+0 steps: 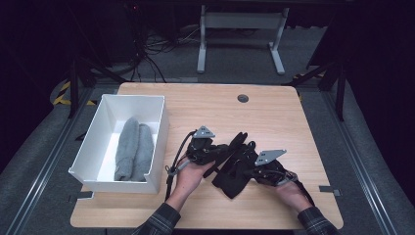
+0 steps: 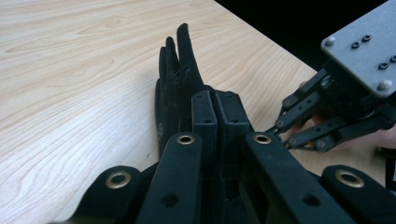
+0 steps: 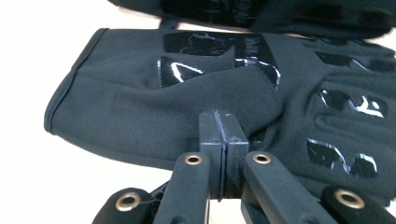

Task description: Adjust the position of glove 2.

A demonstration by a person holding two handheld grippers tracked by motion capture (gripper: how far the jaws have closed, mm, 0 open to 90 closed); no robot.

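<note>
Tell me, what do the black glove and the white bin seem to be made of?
Glove: soft matte fabric, perhaps fleece, since it folds and creases; its glossy patches look like rubber or plastic print. Bin: smooth white plastic, probably, with thin rigid walls and an even sheen.

The glove (image 3: pixel 154 107) is black with glossy black patches, and the grippers' frames are black with brass-coloured rivets. A white bin (image 1: pixel 105 161) holds grey cloth (image 1: pixel 134 149) on a pale wood-grain table (image 1: pixel 274 117); the sleeves (image 1: pixel 161 220) are dark plaid.
</note>
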